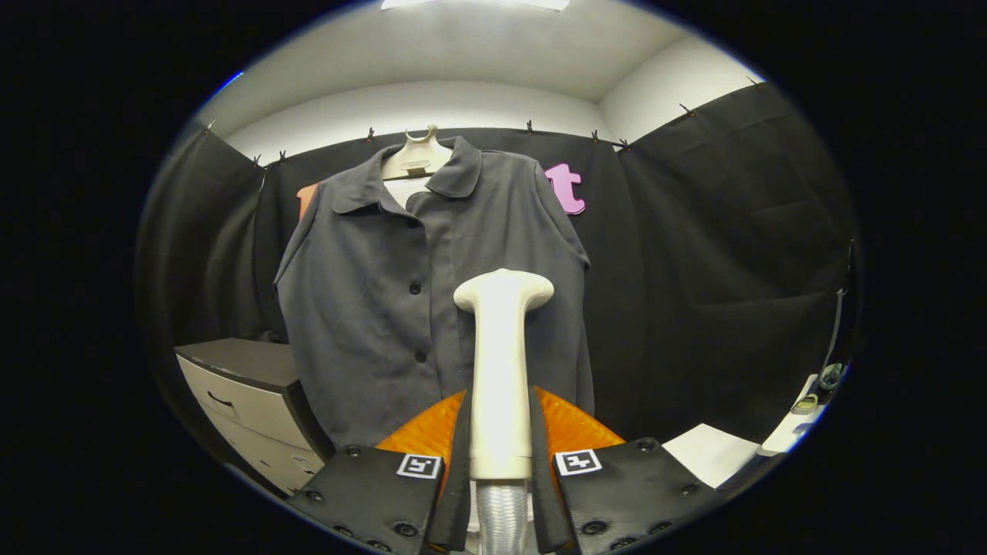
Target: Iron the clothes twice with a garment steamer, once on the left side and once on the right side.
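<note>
I log even, moderately bright light from a ceiling panel overhead, blown out white, soft shadow under the grey shirt, mild sheen on the cream steamer handle clamped between the gripper fingers, sharp centre focus, and strong fisheye bending toward the edges.

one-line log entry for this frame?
tool: shut on steamer | steamer head: upright, before shirt | shirt: on hanger, buttoned | contact: cannot tell
</note>
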The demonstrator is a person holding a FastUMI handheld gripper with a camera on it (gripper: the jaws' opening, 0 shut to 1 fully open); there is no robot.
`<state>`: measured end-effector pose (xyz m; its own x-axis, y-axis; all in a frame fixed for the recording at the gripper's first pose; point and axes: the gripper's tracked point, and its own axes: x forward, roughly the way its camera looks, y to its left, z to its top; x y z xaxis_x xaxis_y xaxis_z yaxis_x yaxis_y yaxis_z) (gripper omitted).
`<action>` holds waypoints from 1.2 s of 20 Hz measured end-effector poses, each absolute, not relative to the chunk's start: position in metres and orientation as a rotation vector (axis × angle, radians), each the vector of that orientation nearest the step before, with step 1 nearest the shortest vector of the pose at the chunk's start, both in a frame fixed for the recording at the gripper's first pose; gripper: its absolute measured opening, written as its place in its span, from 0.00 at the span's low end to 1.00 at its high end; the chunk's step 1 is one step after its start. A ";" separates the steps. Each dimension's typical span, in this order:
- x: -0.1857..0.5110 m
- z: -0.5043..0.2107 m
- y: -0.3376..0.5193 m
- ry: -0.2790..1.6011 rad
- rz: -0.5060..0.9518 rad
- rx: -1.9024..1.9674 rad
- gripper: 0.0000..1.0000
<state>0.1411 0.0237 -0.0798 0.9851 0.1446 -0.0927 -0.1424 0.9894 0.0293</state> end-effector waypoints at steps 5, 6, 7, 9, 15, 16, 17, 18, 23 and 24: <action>0.132 -0.104 0.022 0.127 0.140 0.003 0.40; 0.132 -0.108 0.024 0.133 0.145 0.003 0.40; 0.130 -0.114 0.024 0.143 0.149 0.000 0.40; 0.126 -0.124 0.021 0.154 0.149 -0.011 0.40; 0.109 -0.152 0.020 0.201 0.143 -0.021 0.40; 0.106 -0.158 0.020 0.207 0.142 -0.021 0.40; 0.105 -0.163 0.020 0.213 0.141 -0.020 0.40; 0.103 -0.168 0.022 0.218 0.140 -0.020 0.40; 0.091 -0.196 0.017 0.257 0.123 -0.028 0.40; 0.089 -0.199 0.016 0.261 0.118 -0.028 0.40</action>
